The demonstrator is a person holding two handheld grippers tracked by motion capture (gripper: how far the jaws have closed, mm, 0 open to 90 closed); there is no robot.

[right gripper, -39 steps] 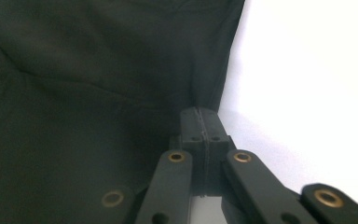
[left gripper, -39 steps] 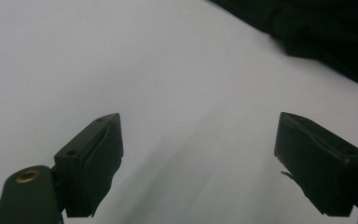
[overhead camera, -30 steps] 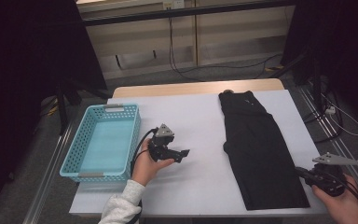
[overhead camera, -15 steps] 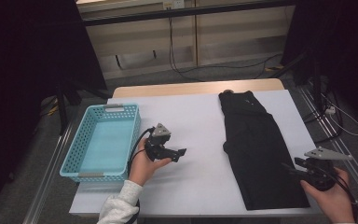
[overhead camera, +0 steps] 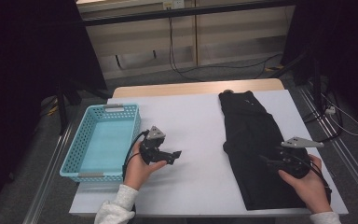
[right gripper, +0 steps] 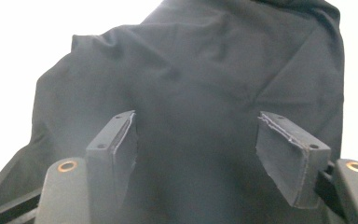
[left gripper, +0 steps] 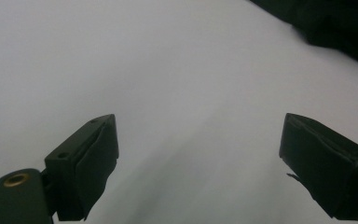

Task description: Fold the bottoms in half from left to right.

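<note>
Black cloth garment laid flat on white desk, both grippers released.
White matte smooth desk (overhead camera: 200, 121) carries all; the long black soft-fabric garment (overhead camera: 254, 149), matte with light creases, lies stretched lengthwise on the desk's right half, narrow end far, wider end at the near edge. Light-blue rectangular plastic lattice basket (overhead camera: 103, 140) sits at the left edge, well apart from the garment. Right black two-jaw gripper (overhead camera: 266, 161) hovers over the garment's near part, jaws have just been opening, fabric below them but nothing pinched; blocky rubbery pads (right gripper: 121, 140) stand wide. Left black two-jaw gripper (overhead camera: 176, 155) sits over bare desk between basket and garment, jaws spread, nothing held.
</note>
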